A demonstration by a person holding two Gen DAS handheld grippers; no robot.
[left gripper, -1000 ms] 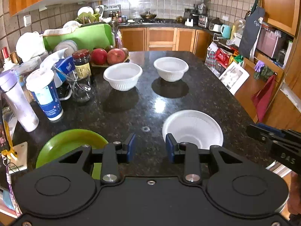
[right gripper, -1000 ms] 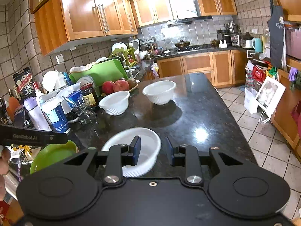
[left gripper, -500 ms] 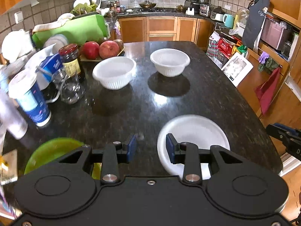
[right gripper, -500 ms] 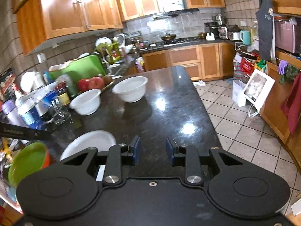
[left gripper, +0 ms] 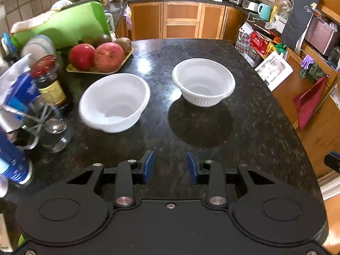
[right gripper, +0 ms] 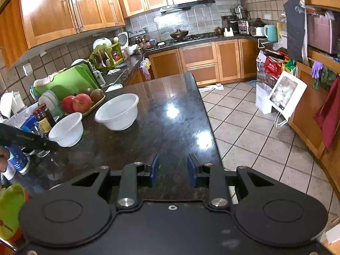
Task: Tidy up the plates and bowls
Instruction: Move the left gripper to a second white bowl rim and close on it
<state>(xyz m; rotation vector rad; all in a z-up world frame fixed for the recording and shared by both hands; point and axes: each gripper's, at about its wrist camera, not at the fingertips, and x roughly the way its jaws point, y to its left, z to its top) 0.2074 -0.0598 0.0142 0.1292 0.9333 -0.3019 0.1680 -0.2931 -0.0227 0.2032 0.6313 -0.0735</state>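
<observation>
Both empty, part-open: left gripper faces left white bowl and right white bowl on desk, prob. for stacking; right gripper alongside.

Wooden cabinets, tiled wall (grey squares), pale tiled floor, dark granite counter.

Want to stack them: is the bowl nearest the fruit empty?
Empty: the bowl stands upright and shows only its bare white inside.
</observation>
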